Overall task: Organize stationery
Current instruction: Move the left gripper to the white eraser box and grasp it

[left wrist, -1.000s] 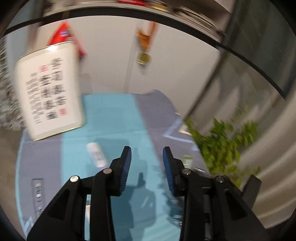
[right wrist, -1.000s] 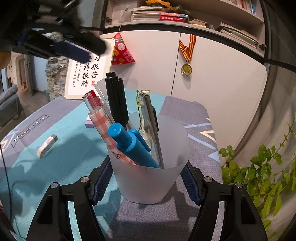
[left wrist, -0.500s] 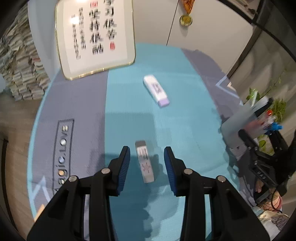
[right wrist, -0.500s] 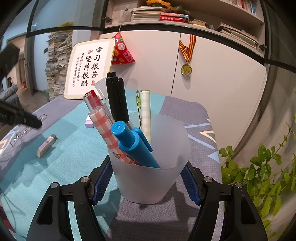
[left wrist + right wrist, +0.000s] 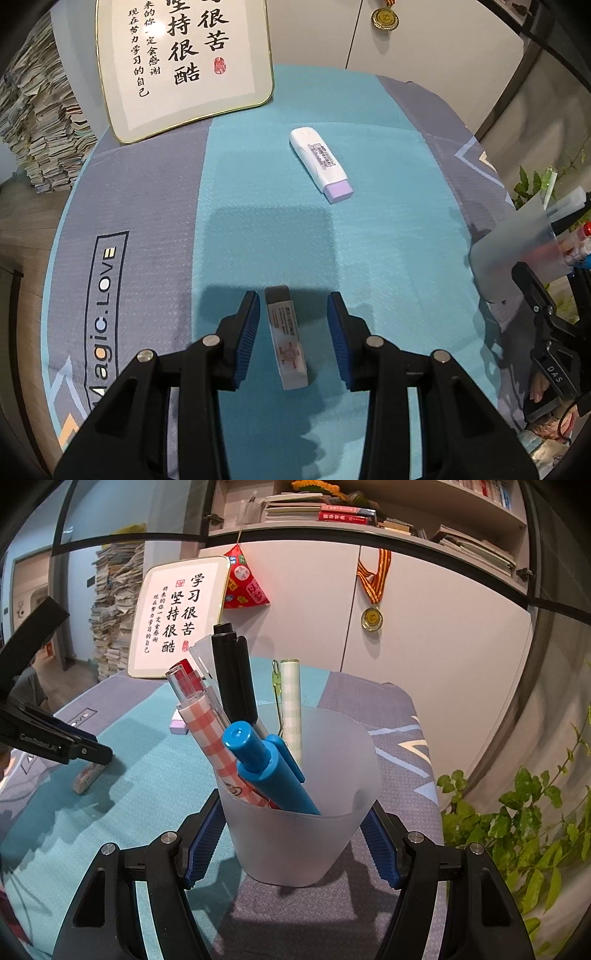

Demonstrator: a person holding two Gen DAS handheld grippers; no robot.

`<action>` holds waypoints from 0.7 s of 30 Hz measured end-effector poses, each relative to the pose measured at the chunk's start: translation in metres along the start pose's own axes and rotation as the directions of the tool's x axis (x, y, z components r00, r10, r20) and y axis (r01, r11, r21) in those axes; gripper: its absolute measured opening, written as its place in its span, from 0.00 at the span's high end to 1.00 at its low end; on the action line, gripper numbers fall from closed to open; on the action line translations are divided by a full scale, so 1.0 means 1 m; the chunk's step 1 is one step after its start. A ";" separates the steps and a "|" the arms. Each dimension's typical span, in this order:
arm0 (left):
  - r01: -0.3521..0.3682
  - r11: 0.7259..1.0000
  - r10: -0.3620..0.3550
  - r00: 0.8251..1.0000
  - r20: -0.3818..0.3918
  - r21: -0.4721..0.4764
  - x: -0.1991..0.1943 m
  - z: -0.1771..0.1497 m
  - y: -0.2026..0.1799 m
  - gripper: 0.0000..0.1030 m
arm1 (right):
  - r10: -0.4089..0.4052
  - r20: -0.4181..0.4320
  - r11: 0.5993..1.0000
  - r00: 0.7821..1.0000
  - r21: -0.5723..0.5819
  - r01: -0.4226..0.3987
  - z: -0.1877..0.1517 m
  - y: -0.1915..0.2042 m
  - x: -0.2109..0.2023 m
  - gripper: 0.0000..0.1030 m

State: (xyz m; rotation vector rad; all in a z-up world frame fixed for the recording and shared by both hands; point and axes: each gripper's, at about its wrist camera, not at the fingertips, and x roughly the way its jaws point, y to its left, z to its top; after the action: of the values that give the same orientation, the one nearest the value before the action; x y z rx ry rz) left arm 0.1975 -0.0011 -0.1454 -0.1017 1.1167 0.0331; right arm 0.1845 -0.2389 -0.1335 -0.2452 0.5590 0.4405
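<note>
Left tongs [image 5: 291, 332] hang just over the counter with their blue pads apart, straddling a small grey-tipped eraser [image 5: 286, 339] that lies flat on the teal band of the cloth. The eraser sits closer to the left pad, with a clear gap to the right one; neither pad presses on it. It lies toward the near middle of the counter, its length running roughly along the tongs.

Right tongs [image 5: 291, 834] are clamped on a frosted plastic cup [image 5: 299, 834], one pad against each side of its wall. The cup stands upright near the counter's right edge, on the grey band, holding a blue pen [image 5: 269, 768], a checked red pen [image 5: 214, 738], a black marker [image 5: 232, 675] and a pale green pen [image 5: 290, 701].

Farther out on the teal band lies a white eraser with a lilac end [image 5: 320, 164], well apart from the first, with open cloth between them. Bare teal cloth also spreads between the grey-tipped eraser and the cup.

At the counter's far left corner a framed calligraphy board [image 5: 184, 62] leans upright. Beyond the right edge is a leafy plant [image 5: 524, 834]; behind the far edge stands a white cabinet [image 5: 424, 635] with a medal [image 5: 371, 618] hanging on it.
</note>
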 end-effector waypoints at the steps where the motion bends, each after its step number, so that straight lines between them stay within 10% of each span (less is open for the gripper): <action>1: -0.001 1.000 0.001 1.000 -0.002 0.001 0.001 0.000 0.000 0.67 | -0.001 0.000 1.000 1.000 -0.001 0.001 0.000 -0.001 0.000 0.31; 17: -0.005 1.000 0.005 1.000 -0.030 -0.022 0.018 0.008 -0.002 0.68 | -0.001 0.000 1.000 1.000 0.000 0.001 0.000 -0.001 0.000 0.31; 21: 0.001 0.999 -0.002 1.000 -0.028 -0.035 0.018 0.010 0.002 0.86 | -0.001 0.000 1.000 1.000 -0.001 0.001 0.000 -0.001 0.000 0.31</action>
State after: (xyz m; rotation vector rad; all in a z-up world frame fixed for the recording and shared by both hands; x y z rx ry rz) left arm 0.2136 0.0016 -0.1574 -0.1346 1.1441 0.0499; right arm 0.1847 -0.2394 -0.1334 -0.2460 0.5586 0.4397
